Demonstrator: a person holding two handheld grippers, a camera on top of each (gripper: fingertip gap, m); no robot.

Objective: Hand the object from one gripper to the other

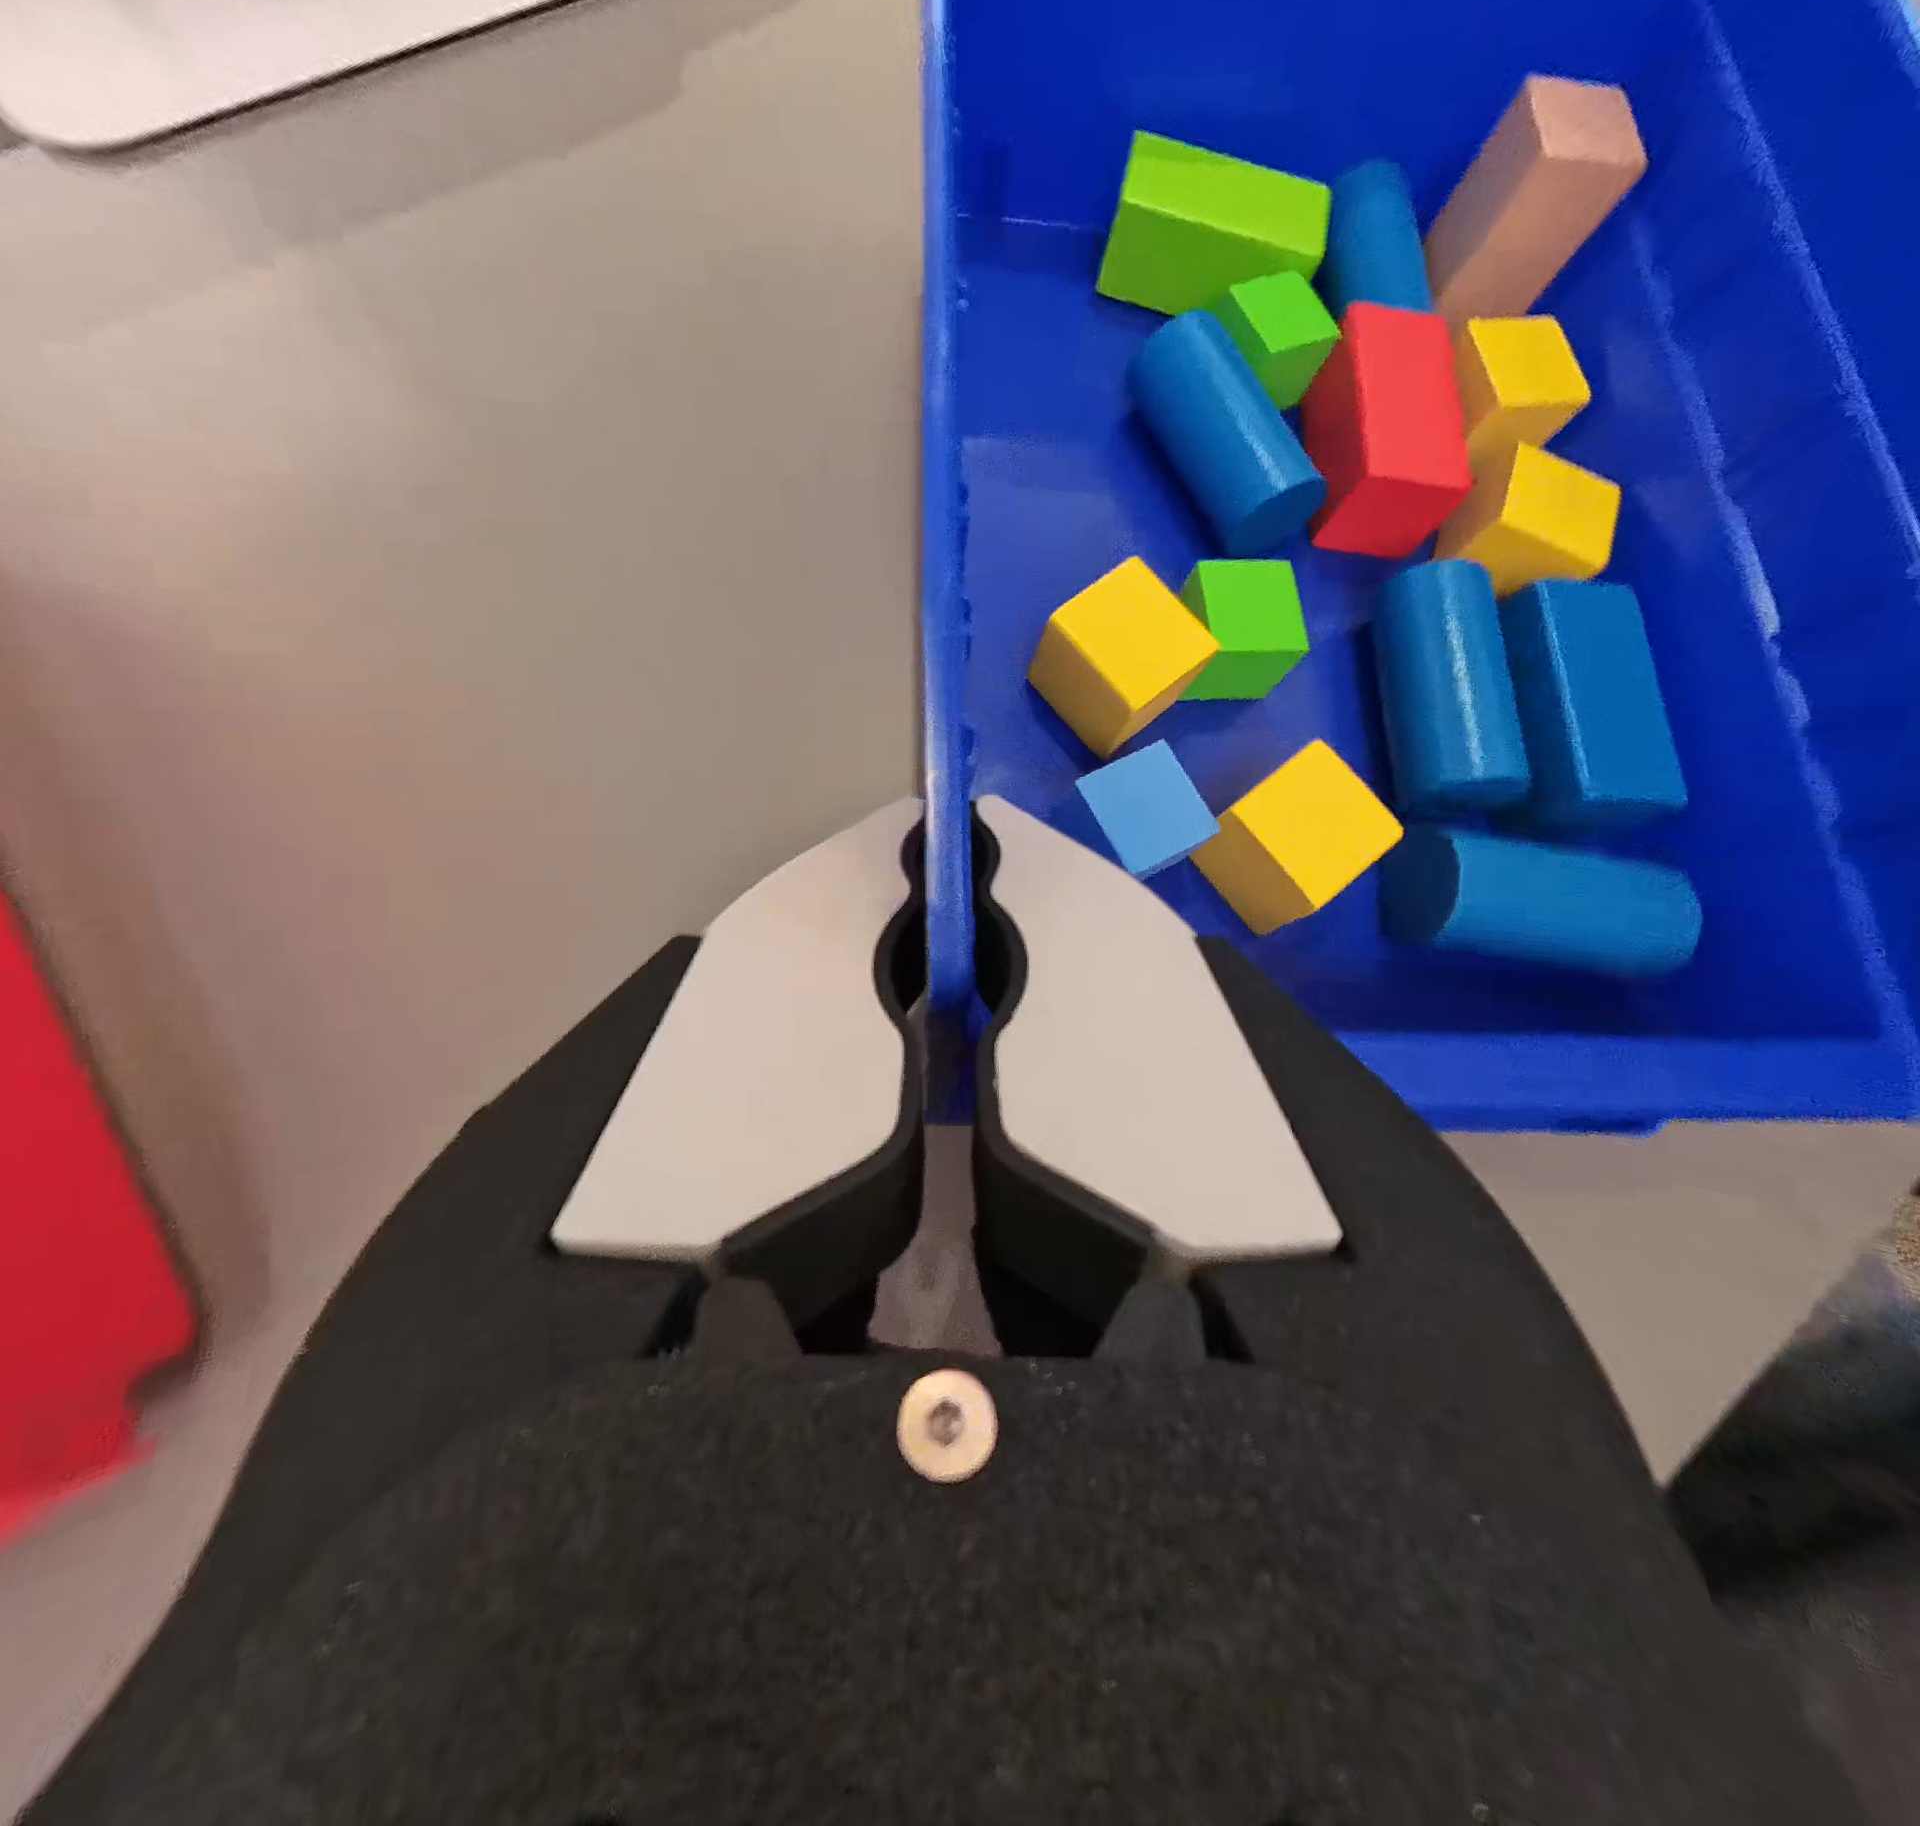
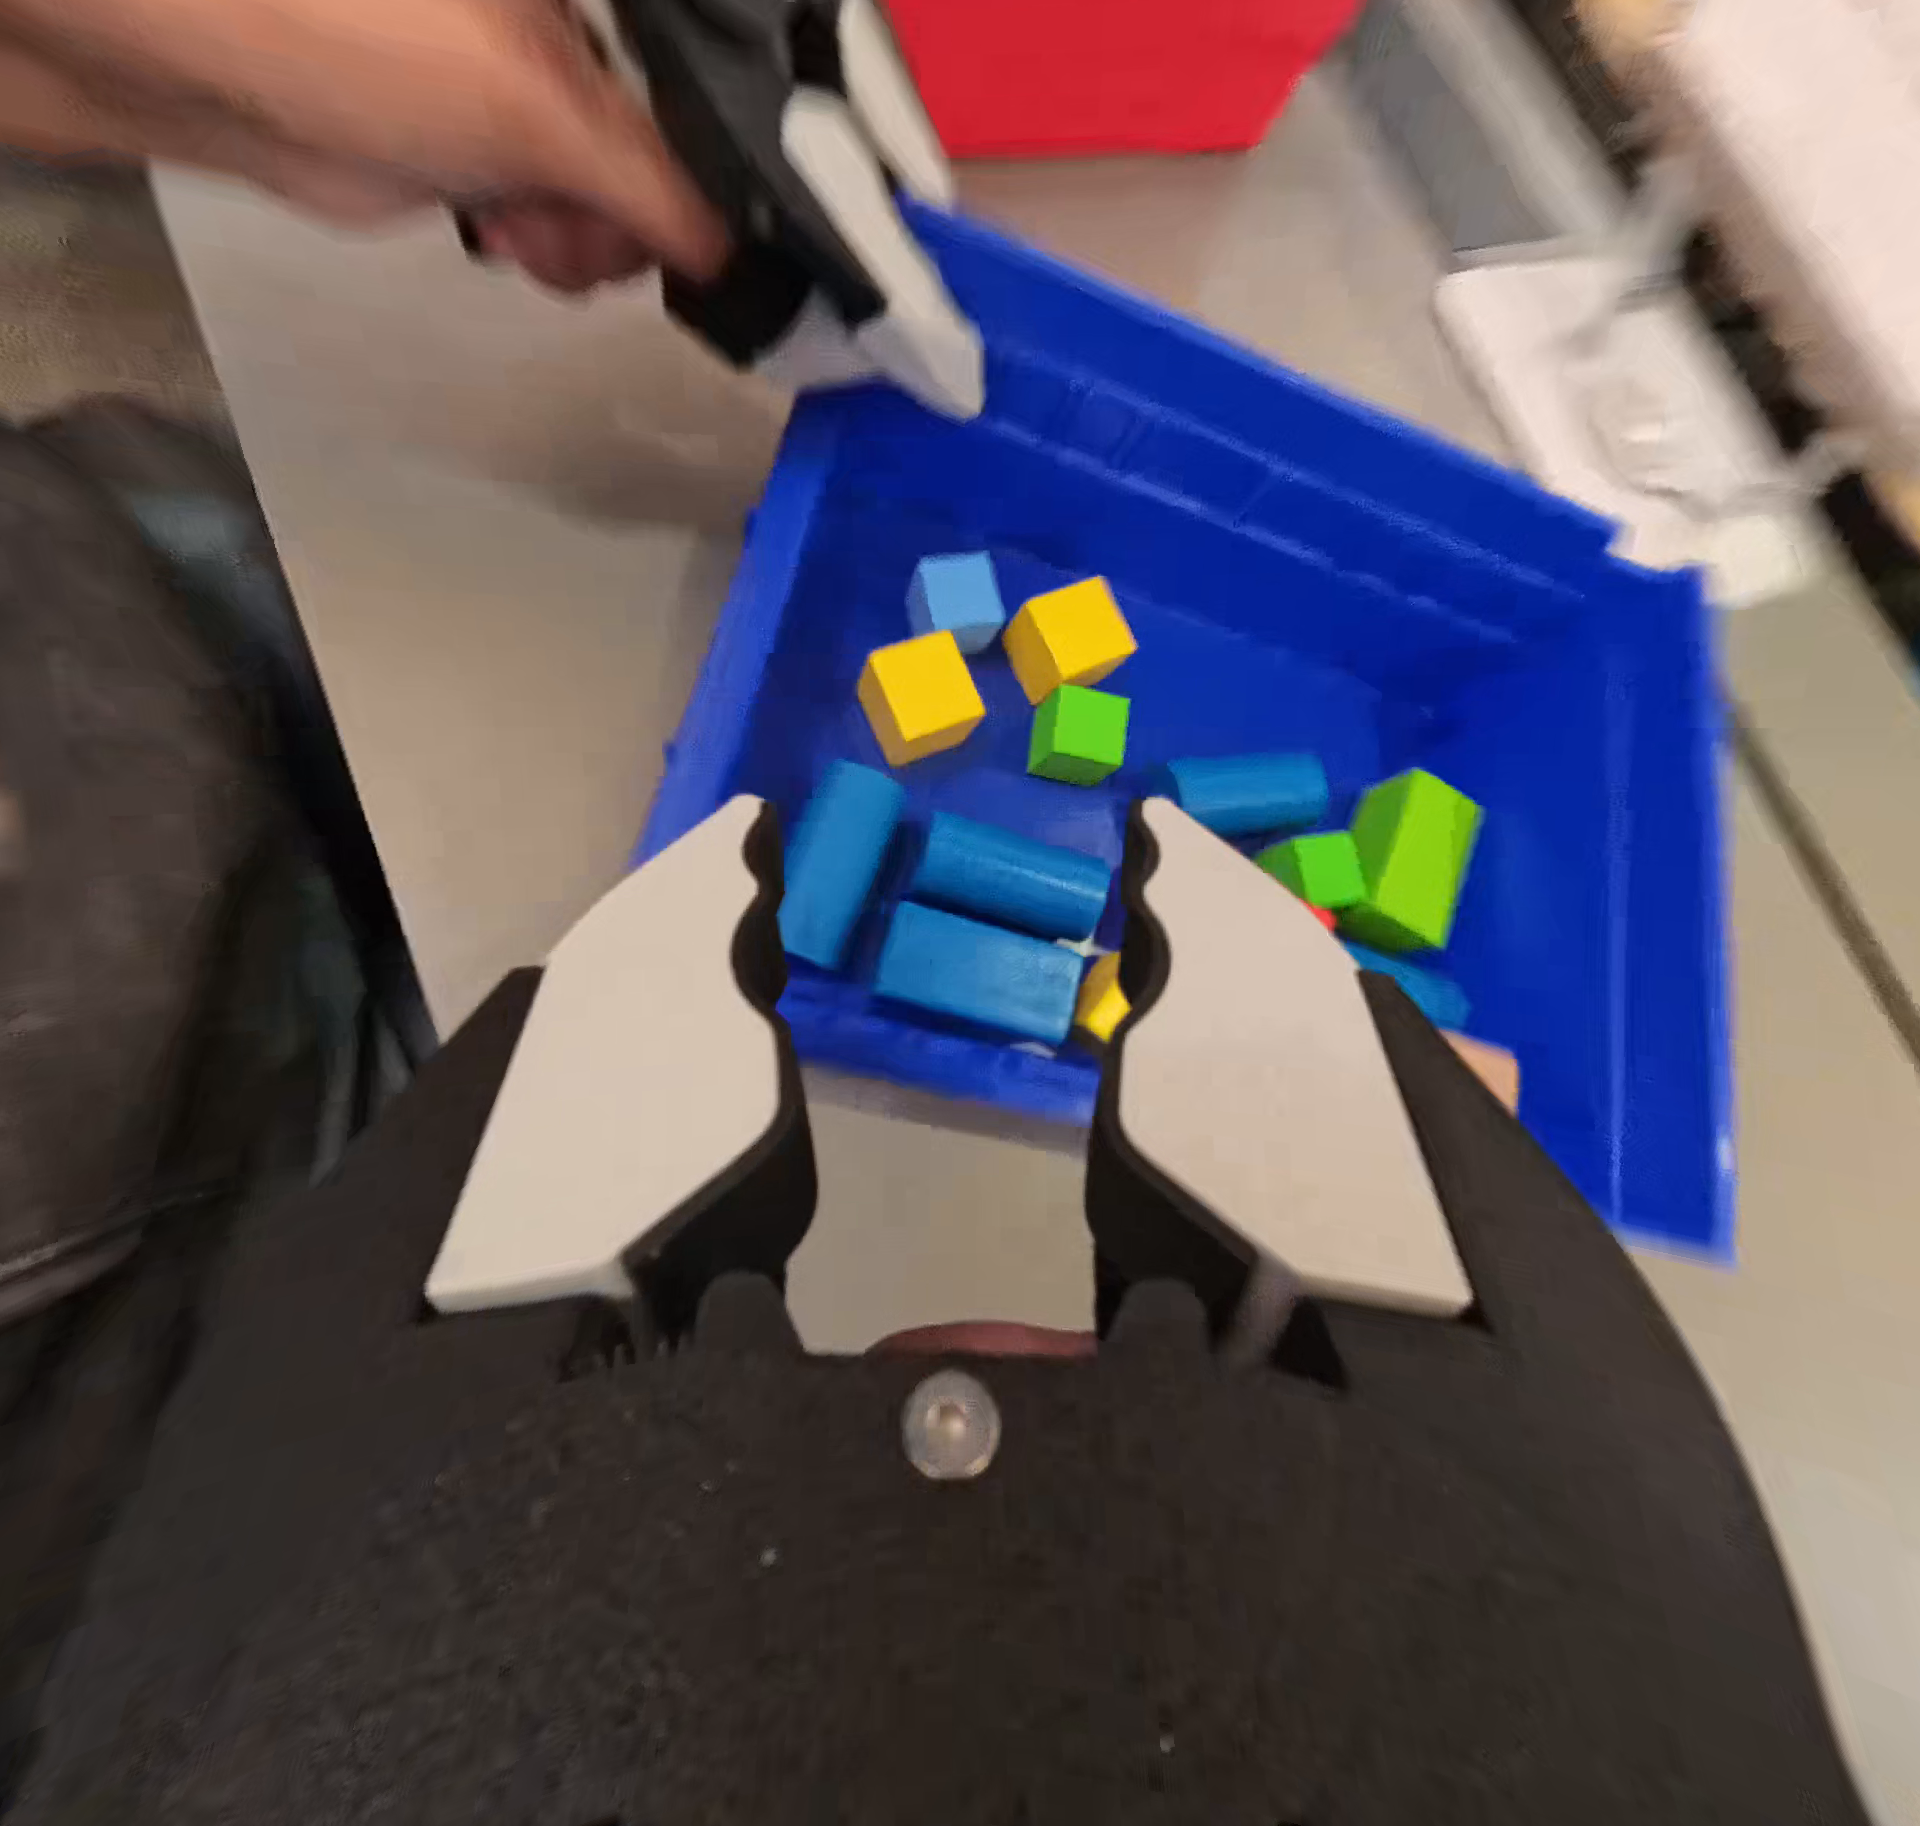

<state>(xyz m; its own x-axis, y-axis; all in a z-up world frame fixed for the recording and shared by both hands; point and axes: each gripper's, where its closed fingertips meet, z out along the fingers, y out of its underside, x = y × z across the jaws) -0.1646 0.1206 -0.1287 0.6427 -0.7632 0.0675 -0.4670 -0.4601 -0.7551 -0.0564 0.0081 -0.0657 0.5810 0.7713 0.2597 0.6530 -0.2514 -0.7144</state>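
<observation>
A blue plastic bin (image 1: 1247, 41) holds several coloured wooden blocks (image 1: 1387, 426). My left gripper (image 1: 948, 820) is shut on the bin's left wall and the bin appears tilted. In the right wrist view the bin (image 2: 1621, 841) sits tilted over the grey table, with the left gripper (image 2: 935, 363) clamped on its far corner, held by a hand (image 2: 343, 83). My right gripper (image 2: 948, 820) is open and empty, just above the bin's near edge, over the blue blocks (image 2: 987, 966).
A red bin (image 2: 1112, 20) stands beyond the blue one; its edge shows at the left of the left wrist view (image 1: 62, 1215). A white tray (image 1: 301, 20) lies at the back. White items (image 2: 1621, 405) sit to the right. The grey table (image 1: 468, 529) ends at a dark drop.
</observation>
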